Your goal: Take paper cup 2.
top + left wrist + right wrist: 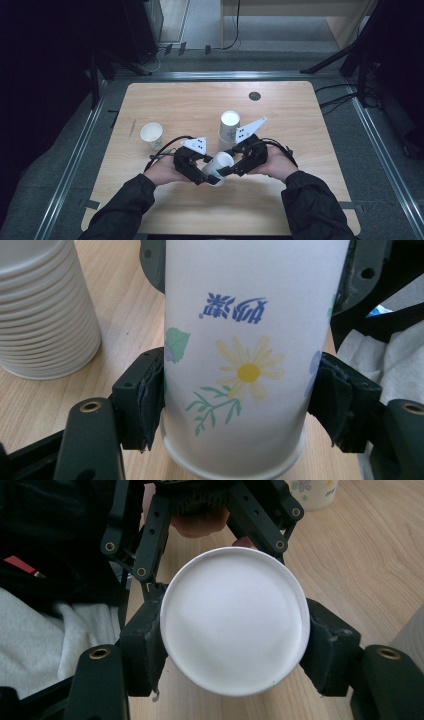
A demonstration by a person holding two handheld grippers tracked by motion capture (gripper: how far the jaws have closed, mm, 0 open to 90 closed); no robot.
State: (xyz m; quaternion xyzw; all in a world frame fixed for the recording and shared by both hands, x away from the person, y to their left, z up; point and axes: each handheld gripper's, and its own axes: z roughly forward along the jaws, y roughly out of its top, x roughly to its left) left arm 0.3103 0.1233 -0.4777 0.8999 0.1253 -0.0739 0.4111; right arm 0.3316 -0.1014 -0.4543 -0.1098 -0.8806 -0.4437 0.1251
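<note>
Cup (218,167) hangs sideways over the table's (280,200) near edge, pinched from both ends: left gripper (200,172) clamps its flowered wall near the rim, right gripper (234,167) squeezes near its base. Stack (229,129) stands just behind, another cup (151,135) well left. Thin paper may buckle if either squeeze tightens; uneven pulling could slip it free.

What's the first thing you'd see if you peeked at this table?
A white paper cup with a yellow daisy printed on it, held near the table's front edge by two black grippers at once: the left gripper and the right gripper, both with jaws squeezed on it. Behind it stands a stack of cups, and off to the left a single cup sits upright.
</note>
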